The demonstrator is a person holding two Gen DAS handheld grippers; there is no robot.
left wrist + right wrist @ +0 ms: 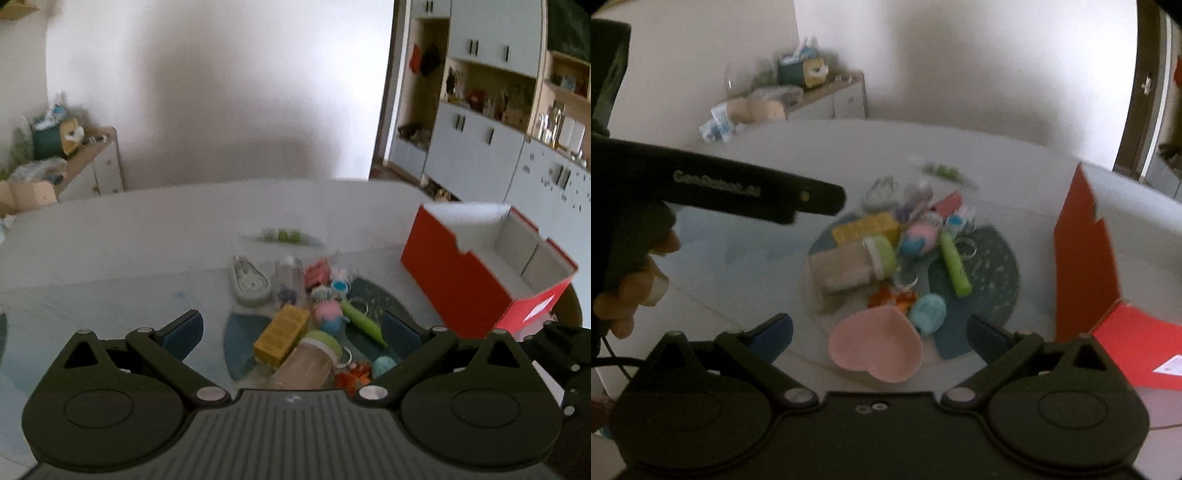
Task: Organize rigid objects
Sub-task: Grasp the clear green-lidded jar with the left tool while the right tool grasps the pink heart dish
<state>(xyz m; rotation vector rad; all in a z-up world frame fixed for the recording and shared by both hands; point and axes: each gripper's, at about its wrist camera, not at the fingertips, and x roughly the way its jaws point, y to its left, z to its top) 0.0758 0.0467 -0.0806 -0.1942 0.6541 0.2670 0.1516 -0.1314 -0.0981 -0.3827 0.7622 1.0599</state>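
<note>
Two grippers hover over the heap with nothing picked, so the task looks to be at its very start. The left gripper (291,326) has its jaws spread wide and empty above the pile, and the right gripper (881,334) is likewise apart and empty.

On the table (738,258), left to right in the right wrist view, lie one clear jar with a green lid (853,264), one yellow box (866,229), one pink heart-shaped dish (875,350), one pale blue oval piece (928,314) and one green stick (955,264); smaller trinkets among them are too blurred to count. One red box (458,284) with white compartments stands open, well to the right.

Next, I judge, one gripper needs to descend on an exposed item, perhaps the dish, and carry it to the box.
</note>
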